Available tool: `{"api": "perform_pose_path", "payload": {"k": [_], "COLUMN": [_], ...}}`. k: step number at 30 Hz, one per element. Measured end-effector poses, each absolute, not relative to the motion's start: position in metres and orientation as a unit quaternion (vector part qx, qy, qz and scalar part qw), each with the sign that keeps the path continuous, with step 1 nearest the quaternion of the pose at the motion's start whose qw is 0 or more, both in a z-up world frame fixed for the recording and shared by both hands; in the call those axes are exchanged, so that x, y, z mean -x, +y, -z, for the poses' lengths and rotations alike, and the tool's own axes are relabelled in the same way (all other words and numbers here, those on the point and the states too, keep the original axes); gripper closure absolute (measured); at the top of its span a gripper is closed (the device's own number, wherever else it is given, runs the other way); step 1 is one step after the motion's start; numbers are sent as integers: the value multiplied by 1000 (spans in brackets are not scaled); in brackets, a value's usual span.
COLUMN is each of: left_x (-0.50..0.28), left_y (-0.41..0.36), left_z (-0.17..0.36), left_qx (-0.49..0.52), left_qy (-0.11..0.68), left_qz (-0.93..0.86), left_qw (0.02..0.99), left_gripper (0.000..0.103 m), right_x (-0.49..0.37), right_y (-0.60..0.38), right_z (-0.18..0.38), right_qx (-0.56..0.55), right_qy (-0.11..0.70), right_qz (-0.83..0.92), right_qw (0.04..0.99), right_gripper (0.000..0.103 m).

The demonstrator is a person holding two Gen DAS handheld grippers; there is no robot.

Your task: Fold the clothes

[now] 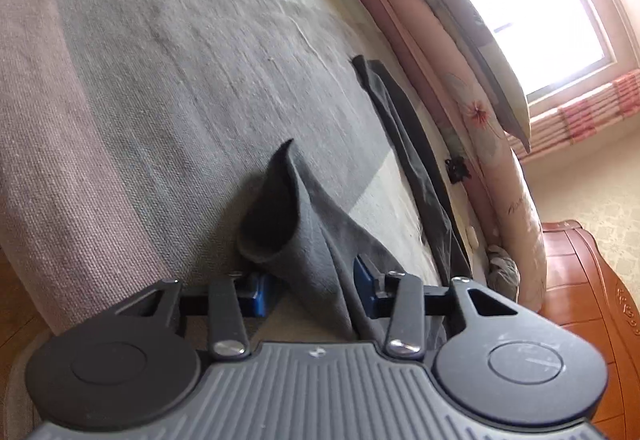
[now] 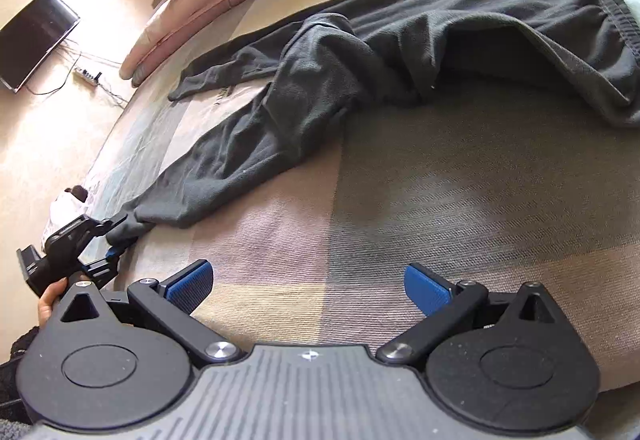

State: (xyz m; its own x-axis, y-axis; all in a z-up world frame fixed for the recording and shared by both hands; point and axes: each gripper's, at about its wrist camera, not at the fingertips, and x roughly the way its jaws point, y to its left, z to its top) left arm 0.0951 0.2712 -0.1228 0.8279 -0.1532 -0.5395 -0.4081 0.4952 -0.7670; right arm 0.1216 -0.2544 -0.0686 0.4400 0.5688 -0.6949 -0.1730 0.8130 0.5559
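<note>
Dark grey fleece trousers (image 2: 360, 52) lie rumpled across the bed, waistband well beyond the right jaws' open gap, legs splayed apart. One leg's cuff (image 1: 280, 208) stands between the left jaws, bunched and gaping open just ahead of them

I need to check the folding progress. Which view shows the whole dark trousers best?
The right wrist view: the trousers lie spread from waistband to cuffs. The left wrist view shows only one cuff up close and a far strip.

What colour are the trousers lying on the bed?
Dark grey trousers, clearest in the right wrist view.
</note>
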Motion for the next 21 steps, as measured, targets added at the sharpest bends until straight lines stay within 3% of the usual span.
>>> {"api": "perform_pose_path", "payload": {"k": [2, 4, 6, 21], "left_x": [-95, -97, -98, -84], "left_y": [271, 269, 269, 304], "left_z": [124, 123, 123, 72], "left_qx": [491, 469, 455, 345], "left_qy": [278, 285, 293, 286], "left_qz": [-87, -100, -110, -173], "left_qw": [821, 830, 834, 877], "left_gripper": [69, 89, 101, 102], "right_x": [-121, -123, -125, -132], "right_y": [-253, -255, -261, -282], "right_z": [64, 62, 63, 69], "right_qx": [-201, -201, -210, -175], "right_qy": [474, 469, 466, 472], "right_qz": [-233, -229, -219, -151], "right_qw": [825, 829, 831, 851], "right_gripper": [0, 0, 0, 0]}}
